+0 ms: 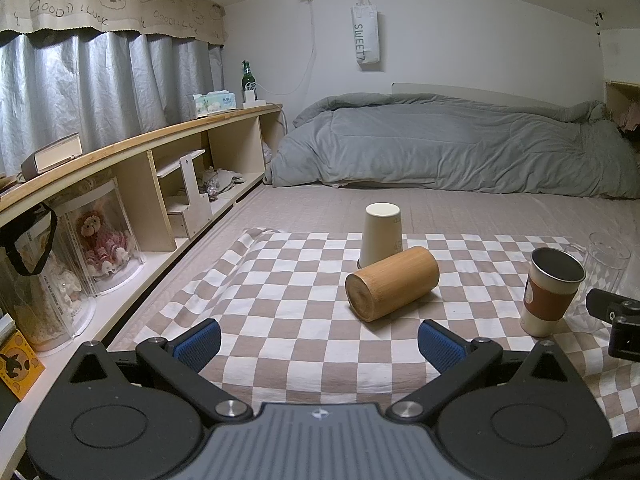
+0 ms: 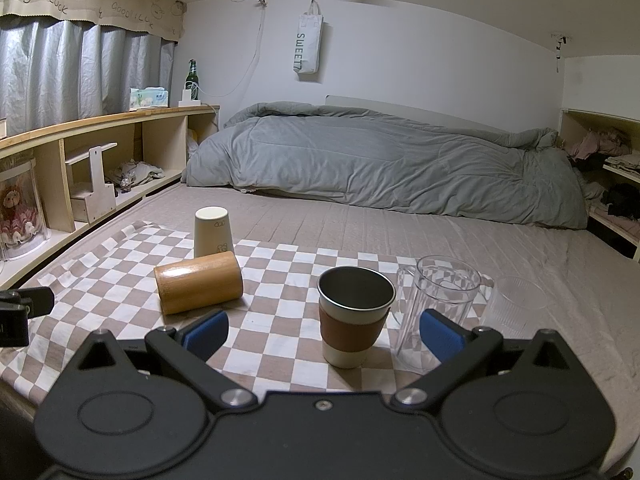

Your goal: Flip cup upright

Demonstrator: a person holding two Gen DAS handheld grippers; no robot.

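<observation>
A bamboo cup (image 1: 392, 283) lies on its side on the checkered cloth (image 1: 280, 320), its closed base toward me; it also shows in the right wrist view (image 2: 199, 287). A white paper cup (image 1: 381, 237) stands upside down just behind it, also seen from the right (image 2: 212, 231). My left gripper (image 1: 319, 346) is open and empty, a short way in front of the bamboo cup. My right gripper (image 2: 325, 335) is open and empty, its fingers on either side of an upright metal cup with a brown sleeve (image 2: 352, 318), a little short of it.
A clear glass mug (image 2: 438, 308) and a clear ribbed glass (image 2: 514, 306) stand upright right of the sleeved cup. A grey duvet (image 2: 380, 164) lies across the back of the bed. A wooden shelf unit (image 1: 132, 168) runs along the left side.
</observation>
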